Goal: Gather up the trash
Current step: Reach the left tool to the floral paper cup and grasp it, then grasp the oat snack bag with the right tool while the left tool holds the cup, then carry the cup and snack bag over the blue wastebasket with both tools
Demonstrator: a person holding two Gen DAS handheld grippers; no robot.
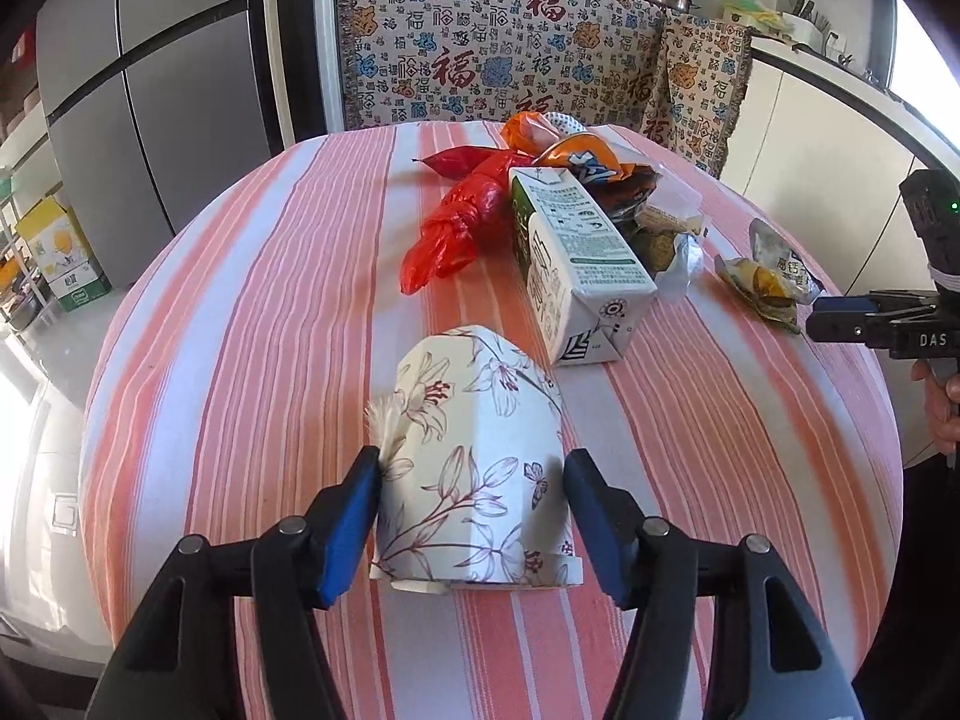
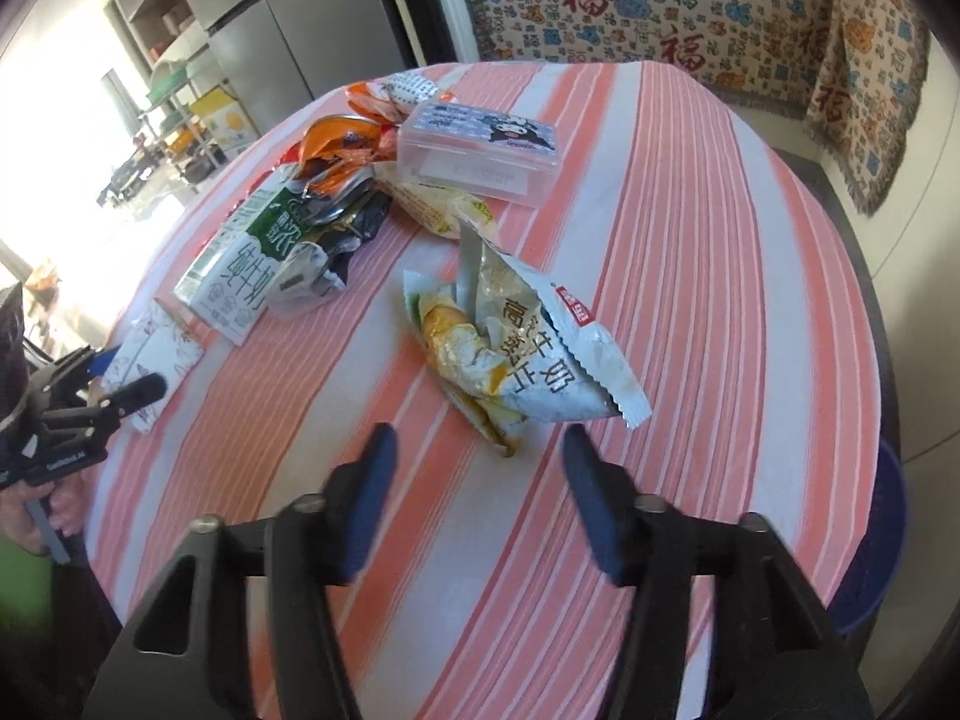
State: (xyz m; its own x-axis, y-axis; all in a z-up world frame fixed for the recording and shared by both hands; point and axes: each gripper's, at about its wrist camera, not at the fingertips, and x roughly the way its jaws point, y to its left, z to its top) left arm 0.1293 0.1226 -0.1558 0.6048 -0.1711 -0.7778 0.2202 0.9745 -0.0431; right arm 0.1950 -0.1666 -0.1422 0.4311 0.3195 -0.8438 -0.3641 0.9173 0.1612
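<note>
Right between the left gripper (image 1: 471, 516) fingers sits a floral paper box (image 1: 471, 468), lying on its side on the striped desk (image 1: 240, 360). The jaws are spread about as wide as the box, with the left pad looking like it touches and a thin gap on the right, so not clamped.

Just past that box is a milk carton (image 1: 576, 264), with a knotted red plastic bag (image 1: 462, 216) off to its left and an orange snack wrapper (image 1: 570, 156) piled behind.

Over on the other side, the right gripper (image 2: 477, 492) is wide open and holding nothing, hovering above the desk. A crumpled white milk-tablet bag (image 2: 528, 354) lies just ahead of its fingertips, and a clear plastic box (image 2: 480, 150) sits farther out.
</note>
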